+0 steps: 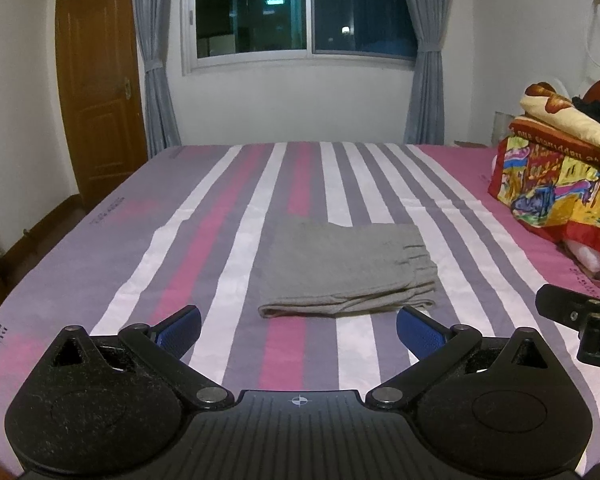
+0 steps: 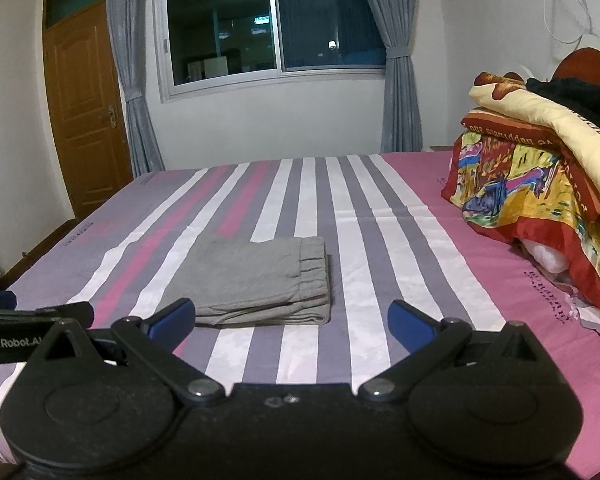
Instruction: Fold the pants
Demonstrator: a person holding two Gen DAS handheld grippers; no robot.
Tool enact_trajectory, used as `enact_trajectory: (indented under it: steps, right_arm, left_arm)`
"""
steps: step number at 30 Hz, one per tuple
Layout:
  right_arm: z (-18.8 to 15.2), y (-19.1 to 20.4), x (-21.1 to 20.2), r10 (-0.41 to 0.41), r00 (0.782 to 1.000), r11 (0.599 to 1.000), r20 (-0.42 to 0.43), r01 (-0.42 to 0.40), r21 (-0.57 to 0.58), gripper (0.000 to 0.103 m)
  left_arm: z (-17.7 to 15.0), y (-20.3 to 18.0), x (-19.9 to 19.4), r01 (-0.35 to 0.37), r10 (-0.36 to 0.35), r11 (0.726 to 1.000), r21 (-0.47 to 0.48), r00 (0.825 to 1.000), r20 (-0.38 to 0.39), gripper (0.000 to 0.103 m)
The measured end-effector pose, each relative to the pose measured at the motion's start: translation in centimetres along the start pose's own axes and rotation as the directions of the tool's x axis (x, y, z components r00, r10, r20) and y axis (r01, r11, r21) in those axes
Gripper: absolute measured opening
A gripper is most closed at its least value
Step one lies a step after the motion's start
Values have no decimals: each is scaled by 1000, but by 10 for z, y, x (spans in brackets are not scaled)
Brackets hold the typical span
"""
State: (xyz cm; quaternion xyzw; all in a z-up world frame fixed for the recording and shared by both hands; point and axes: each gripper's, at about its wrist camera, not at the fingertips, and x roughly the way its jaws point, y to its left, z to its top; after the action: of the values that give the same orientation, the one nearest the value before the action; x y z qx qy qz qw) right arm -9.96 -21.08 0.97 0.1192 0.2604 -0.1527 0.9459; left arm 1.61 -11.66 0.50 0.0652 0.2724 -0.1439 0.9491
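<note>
Nearest my lens: left tongs (image 1: 299,330), black linkage with blue pads, spread wide apart and holding nothing. Right tongs (image 2: 291,322), same build, also spread wide and empty. I see both sets raised above the near part of the bed (image 1: 100,264), pointing across it toward the window (image 1: 304,10).

Task item: grey pants (image 1: 346,266), folded into a compact rectangular stack, lying flat on the striped sheet just beyond both sets of tongs. From the left wrist view the stack sits ahead and slightly right of centre, its near folded edge between the two pads but apart from them. From the right wrist view the pants (image 2: 256,280) sit ahead and left of centre, the near edge close behind the left pad; I cannot tell whether they touch. Gathered waistband on the stack's right side.

Pose: the two rigs are side by side. The right rig's black body enters the left view at its right edge; the left rig's body, with a partly cut-off "GenRobot.AI" label, enters the right view at its left edge.

Other entries: heap of colourful quilts (image 2: 540,168) at the bed's right side, cut off by the frame; a white crumpled thing beneath it, unidentifiable. Wooden door (image 1: 100,92), left. Grey curtains (image 1: 154,60) flanking the window. No hand visible.
</note>
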Motion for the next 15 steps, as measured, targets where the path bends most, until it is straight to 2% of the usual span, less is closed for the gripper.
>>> enact_trajectory:
  steps: [15]
  right_arm:
    - [-3,-2,7,-2,1000,1000,-10,2,15,103]
  left_arm:
    - [2,-8,10,0,0,1000,8,1000,-14,103]
